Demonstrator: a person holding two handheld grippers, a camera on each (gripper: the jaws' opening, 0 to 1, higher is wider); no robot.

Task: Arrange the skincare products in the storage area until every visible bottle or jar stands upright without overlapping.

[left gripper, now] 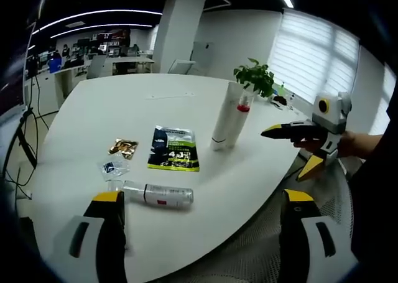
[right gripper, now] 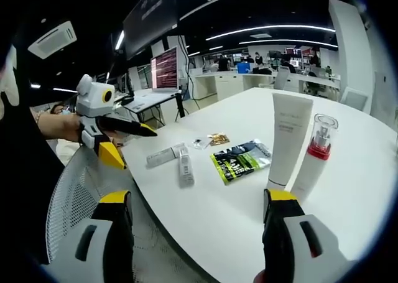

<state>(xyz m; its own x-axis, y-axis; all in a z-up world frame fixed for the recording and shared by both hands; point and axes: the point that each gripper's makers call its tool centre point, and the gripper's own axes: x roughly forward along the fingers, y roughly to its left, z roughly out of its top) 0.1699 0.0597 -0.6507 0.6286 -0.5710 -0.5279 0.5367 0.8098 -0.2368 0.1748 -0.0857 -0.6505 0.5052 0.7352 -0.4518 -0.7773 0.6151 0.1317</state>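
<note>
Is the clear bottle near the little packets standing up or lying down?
Lying down. The clear bottle rests on its side on the white table, seen flat in both views.

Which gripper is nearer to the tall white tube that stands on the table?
Right. The right gripper is just in front of the standing white tube. The left gripper is at the table edge, past the lying bottle, farther from the tube.

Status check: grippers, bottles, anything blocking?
Both hand-held grippers open, empty: left, right. White tube and red-collared bottle upright, side by side. Clear bottle lying flat. Dark sachet and small packets between, nothing blocking.
</note>
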